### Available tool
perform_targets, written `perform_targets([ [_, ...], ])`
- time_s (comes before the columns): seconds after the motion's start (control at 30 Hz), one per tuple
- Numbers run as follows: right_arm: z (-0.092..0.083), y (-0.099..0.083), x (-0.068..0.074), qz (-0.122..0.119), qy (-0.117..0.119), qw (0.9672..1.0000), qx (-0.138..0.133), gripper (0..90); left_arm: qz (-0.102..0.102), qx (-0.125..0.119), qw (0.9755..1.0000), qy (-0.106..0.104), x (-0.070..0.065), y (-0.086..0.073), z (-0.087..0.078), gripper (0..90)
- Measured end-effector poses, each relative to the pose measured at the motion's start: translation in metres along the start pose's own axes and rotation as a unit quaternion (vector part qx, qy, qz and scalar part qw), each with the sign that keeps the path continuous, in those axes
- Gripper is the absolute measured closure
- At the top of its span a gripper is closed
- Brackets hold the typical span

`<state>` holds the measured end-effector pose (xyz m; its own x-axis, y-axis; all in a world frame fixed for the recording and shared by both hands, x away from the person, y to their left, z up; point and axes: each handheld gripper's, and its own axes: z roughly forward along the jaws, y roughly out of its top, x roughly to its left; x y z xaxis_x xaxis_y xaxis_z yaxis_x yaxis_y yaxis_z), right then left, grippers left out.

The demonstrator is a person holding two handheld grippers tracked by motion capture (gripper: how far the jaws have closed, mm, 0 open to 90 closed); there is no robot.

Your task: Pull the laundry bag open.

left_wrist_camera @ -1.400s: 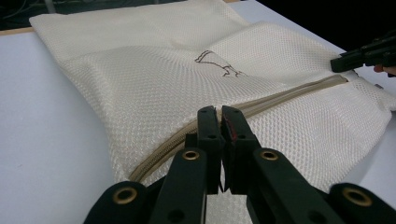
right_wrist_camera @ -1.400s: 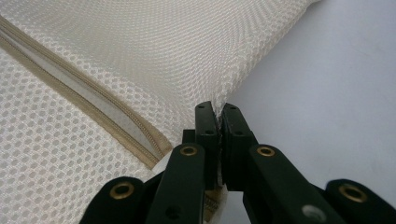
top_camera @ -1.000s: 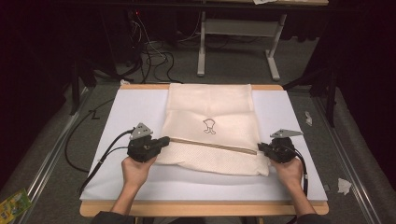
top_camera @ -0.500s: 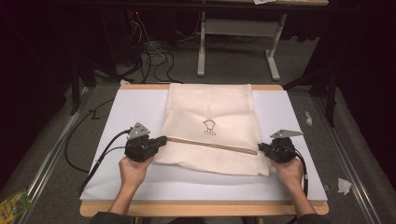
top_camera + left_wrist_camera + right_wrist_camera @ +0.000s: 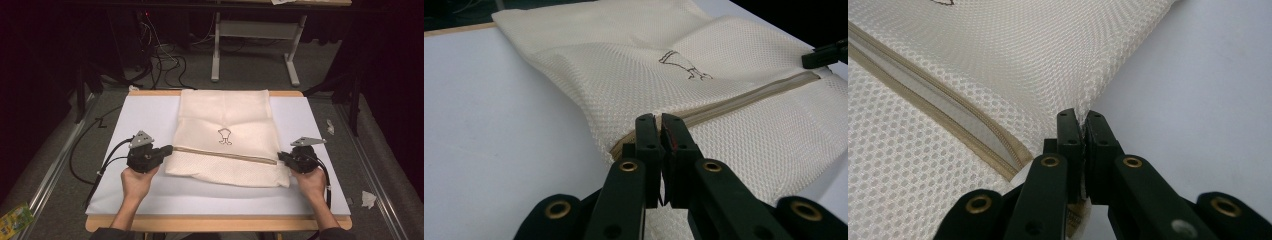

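Note:
A cream mesh bag (image 5: 225, 120) with a small black drawing (image 5: 224, 135) lies flat on the white board (image 5: 140, 115). A tan zipper (image 5: 225, 154) runs across its near part. My left gripper (image 5: 170, 148) is shut on the bag's left edge at the zipper's end. In the left gripper view the gripper (image 5: 659, 120) has its jaws together, with the mesh (image 5: 624, 65) caught between them. My right gripper (image 5: 280, 156) is shut on the bag's right edge. The right gripper view shows that gripper (image 5: 1081, 116) pinching the mesh edge (image 5: 998, 60) beside the zipper (image 5: 933, 105).
The board rests on a wooden table (image 5: 215, 222). Bare board lies left, right and in front of the bag. On the floor are cables (image 5: 160, 65), a metal table frame (image 5: 250, 30), crumpled paper (image 5: 369, 199) and a green packet (image 5: 12, 220).
My left gripper has shifted slightly to the left while gripping the bag's edge. The right gripper has kept still.

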<state>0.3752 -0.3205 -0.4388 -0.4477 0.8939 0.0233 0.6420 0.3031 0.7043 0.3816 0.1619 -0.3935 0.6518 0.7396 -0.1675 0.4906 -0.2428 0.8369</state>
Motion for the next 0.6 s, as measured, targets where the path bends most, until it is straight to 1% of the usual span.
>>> perform_targets([
  [0.2,-0.0005,0.0017,0.0008,-0.002,-0.003,1.0,0.0,88.4,-0.003,-0.003,1.0,0.002,0.0011,-0.0015,-0.0003,87.0],
  [0.27,-0.0008,0.0017,0.0008,0.001,-0.001,1.0,0.002,88.4,-0.003,-0.005,1.0,0.002,0.0022,-0.002,-0.0018,87.0],
  [0.33,-0.0016,0.0022,0.0009,0.001,-0.004,1.0,0.006,88.4,-0.004,-0.004,1.0,0.005,0.0038,-0.0024,-0.0037,87.0],
  [0.4,-0.0019,0.0029,0.0006,0.002,-0.005,1.0,0.002,88.4,-0.003,-0.004,1.0,0.005,0.0043,-0.0027,-0.0053,87.0],
  [0.6,-0.0036,0.0045,0.0013,0.001,-0.005,1.0,0.006,88.5,-0.004,-0.003,1.0,0.005,0.0044,-0.0023,-0.0059,87.0],
])
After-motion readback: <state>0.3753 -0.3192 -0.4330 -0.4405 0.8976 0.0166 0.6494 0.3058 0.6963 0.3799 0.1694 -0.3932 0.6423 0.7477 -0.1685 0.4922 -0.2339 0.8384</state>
